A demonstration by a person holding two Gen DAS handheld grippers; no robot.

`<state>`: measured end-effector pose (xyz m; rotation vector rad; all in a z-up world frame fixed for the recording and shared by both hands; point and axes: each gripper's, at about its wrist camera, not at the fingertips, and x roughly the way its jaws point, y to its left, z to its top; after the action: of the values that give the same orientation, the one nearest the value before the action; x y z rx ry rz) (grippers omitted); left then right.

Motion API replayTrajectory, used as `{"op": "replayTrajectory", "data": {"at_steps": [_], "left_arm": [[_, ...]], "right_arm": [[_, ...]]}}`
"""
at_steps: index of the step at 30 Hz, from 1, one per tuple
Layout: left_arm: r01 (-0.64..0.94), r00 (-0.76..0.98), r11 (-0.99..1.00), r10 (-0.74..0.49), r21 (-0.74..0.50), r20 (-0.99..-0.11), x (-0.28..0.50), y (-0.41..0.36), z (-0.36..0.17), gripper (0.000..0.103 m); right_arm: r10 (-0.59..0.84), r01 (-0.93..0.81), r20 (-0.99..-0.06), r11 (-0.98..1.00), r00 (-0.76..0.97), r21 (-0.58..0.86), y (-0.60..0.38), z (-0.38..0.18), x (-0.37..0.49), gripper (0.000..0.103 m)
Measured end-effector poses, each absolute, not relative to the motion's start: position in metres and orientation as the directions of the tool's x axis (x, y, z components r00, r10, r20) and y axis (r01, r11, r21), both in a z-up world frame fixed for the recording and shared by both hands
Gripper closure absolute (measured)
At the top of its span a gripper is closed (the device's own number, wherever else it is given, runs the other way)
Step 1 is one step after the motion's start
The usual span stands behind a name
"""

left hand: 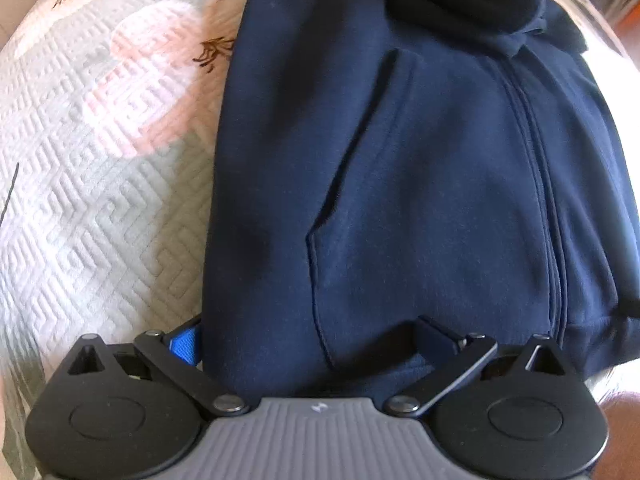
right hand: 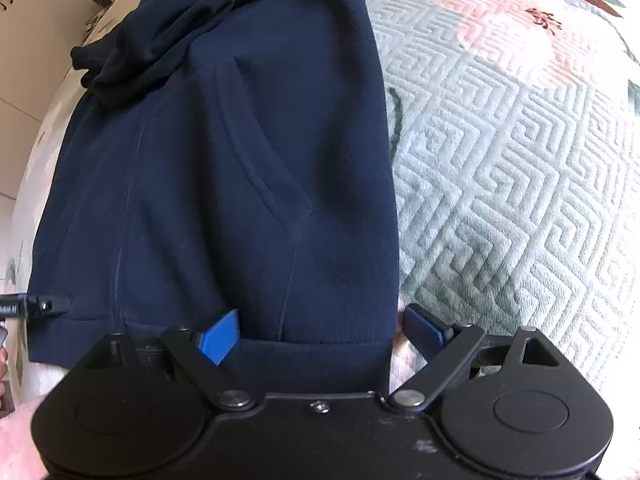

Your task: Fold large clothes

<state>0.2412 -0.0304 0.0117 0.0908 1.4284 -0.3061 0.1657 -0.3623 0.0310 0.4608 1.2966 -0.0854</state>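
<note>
Lying folded on the quilted bedspread (right hand: 500, 184), the navy hoodie (left hand: 400, 200) sits under both grippers' wide, empty jaws

Navy blue hoodie (left hand: 420, 184), plain, with tone-on-tone stitched seams. Bedspread (right hand: 512, 184): pale grey-green, quilted in a raised maze-like key pattern, with printed pink blossoms and dark green leaves. Left gripper (left hand: 312, 340) and right gripper (right hand: 320, 336): black frames, bright blue pads (right hand: 218, 338).
</note>
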Motion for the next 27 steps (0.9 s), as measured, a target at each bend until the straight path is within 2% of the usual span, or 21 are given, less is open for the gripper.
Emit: {"op": "replayTrajectory", "data": {"at_steps": [5,7,8,10,11,12,13,14,15,23,27], "left_arm": [[0.184,0.080,0.975,-0.141,-0.124,-0.987,0.249,-0.028,0.014,0.000],[0.133,0.100,0.982,-0.150,-0.136,-0.984,0.249,-0.017,0.017,0.005],[0.130,0.118,0.982,-0.149,-0.134,-0.982,0.247,-0.015,0.019,0.014],[0.140,0.173,0.982,-0.150,-0.126,-0.974,0.243,-0.011,0.028,0.040],[0.138,0.200,0.982,-0.154,-0.128,-0.968,0.243,-0.009,0.034,0.067],[0.130,0.205,0.981,-0.169,-0.144,-0.964,0.245,-0.007,0.038,0.087],[0.119,0.205,0.979,-0.187,-0.165,-0.961,0.247,-0.008,0.042,0.092],[0.126,0.215,0.981,-0.175,-0.150,-0.961,0.248,-0.011,0.045,0.093],[0.146,0.223,0.981,-0.159,-0.128,-0.962,0.250,-0.015,0.048,0.094],[0.085,0.260,0.981,-0.192,-0.176,-0.946,0.266,-0.014,0.084,0.095],[0.010,0.305,0.968,-0.243,-0.252,-0.921,0.295,-0.011,0.113,0.095]], "right_arm": [[0.256,0.342,-0.932,0.878,0.256,0.335,-0.374,0.033,0.166,0.000],[0.269,0.357,-0.932,0.869,0.242,0.343,-0.378,0.030,0.167,0.000],[0.278,0.351,-0.932,0.870,0.232,0.346,-0.378,0.030,0.166,0.000],[0.310,0.373,-0.927,0.851,0.213,0.370,-0.383,0.031,0.167,0.002],[0.333,0.410,-0.920,0.824,0.208,0.391,-0.388,0.030,0.166,0.007],[0.356,0.448,-0.911,0.793,0.209,0.413,-0.394,0.031,0.164,0.037],[0.387,0.475,-0.897,0.761,0.212,0.441,-0.401,0.030,0.162,0.057],[0.404,0.498,-0.888,0.736,0.221,0.458,-0.406,0.033,0.160,0.065],[0.420,0.497,-0.878,0.726,0.228,0.476,-0.407,0.037,0.159,0.084],[0.520,0.490,-0.798,0.633,0.304,0.599,-0.417,0.080,0.165,0.086],[0.520,0.532,-0.738,0.514,0.429,0.672,-0.426,0.107,0.173,0.087]]}}
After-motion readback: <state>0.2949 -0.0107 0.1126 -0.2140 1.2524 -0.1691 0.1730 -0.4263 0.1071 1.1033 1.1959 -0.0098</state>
